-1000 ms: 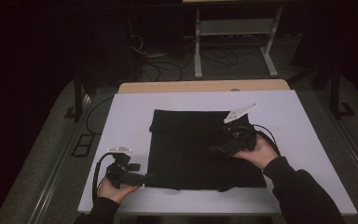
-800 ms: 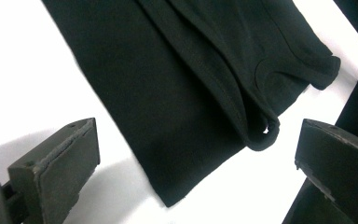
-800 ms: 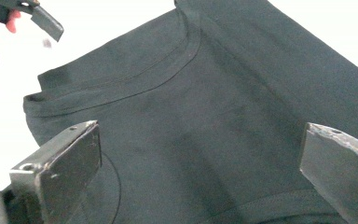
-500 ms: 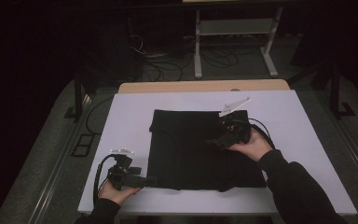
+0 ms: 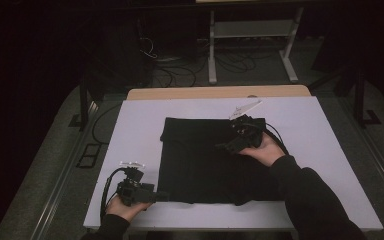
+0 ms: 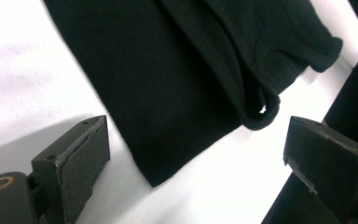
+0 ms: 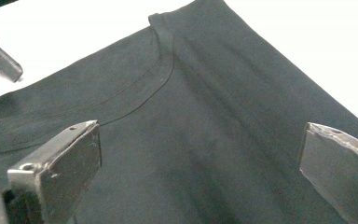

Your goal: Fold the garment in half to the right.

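Observation:
A black garment (image 5: 205,165) lies flat on the white table (image 5: 130,130), folded into a rough square. My left gripper (image 5: 161,196) rests at the table's near left and points at the garment's near left corner. In the left gripper view that corner (image 6: 177,84) lies between the jaws of the left gripper (image 6: 198,140). They have just been closing a little, but the pads stand clear of the cloth. My right gripper (image 5: 225,147) hovers over the garment's far right part. In the right gripper view the right gripper (image 7: 205,140) is open above the neckline seam (image 7: 163,70).
The table's near edge runs just below the left hand. A wooden tabletop (image 5: 220,92) adjoins the far edge. Behind it are a metal stand (image 5: 250,30) and cables on the floor. Bare white table surrounds the garment on the left and right.
The right hand and its gripper have moved toward the far side of the garment and slightly left. The left hand has stayed where it was.

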`<state>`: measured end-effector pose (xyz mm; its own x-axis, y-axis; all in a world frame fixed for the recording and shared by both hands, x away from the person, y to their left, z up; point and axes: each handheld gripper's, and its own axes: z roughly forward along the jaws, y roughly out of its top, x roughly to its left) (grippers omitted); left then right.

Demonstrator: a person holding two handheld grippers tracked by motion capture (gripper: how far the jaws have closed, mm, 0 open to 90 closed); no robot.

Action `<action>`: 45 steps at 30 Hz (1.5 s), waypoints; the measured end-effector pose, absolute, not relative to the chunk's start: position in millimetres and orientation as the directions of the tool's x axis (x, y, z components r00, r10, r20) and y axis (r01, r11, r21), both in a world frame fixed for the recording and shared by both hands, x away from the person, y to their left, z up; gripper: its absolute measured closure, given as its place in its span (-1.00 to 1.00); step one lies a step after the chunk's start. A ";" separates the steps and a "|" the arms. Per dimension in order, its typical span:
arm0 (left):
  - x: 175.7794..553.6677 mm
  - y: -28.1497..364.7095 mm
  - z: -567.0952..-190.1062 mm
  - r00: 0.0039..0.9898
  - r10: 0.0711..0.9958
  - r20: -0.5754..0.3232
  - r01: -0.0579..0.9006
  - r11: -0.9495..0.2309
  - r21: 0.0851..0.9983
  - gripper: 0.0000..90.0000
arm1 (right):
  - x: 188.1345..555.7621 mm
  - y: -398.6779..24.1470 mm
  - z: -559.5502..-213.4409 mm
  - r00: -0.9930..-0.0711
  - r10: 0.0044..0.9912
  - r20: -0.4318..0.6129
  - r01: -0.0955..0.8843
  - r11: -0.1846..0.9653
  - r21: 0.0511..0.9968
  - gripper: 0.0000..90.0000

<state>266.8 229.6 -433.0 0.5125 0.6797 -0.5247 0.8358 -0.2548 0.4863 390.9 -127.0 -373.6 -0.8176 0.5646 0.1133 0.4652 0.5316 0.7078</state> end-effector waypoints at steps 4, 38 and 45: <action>267.1 229.4 -434.2 0.499 0.687 -0.528 0.843 -0.244 0.479 -0.72 | 394.9 -122.4 -373.4 -0.818 0.563 0.116 0.465 0.530 0.709 -1.00; 273.3 214.3 -435.9 0.471 0.755 -0.456 0.860 -0.277 0.429 0.86 | 415.4 -91.3 -372.0 -0.828 0.549 0.112 0.450 0.532 0.718 -1.00; 274.2 216.1 -435.4 0.475 0.748 -0.464 0.860 -0.281 0.426 0.86 | 424.8 -83.7 -374.9 -0.821 0.558 0.119 0.462 0.528 0.713 -1.00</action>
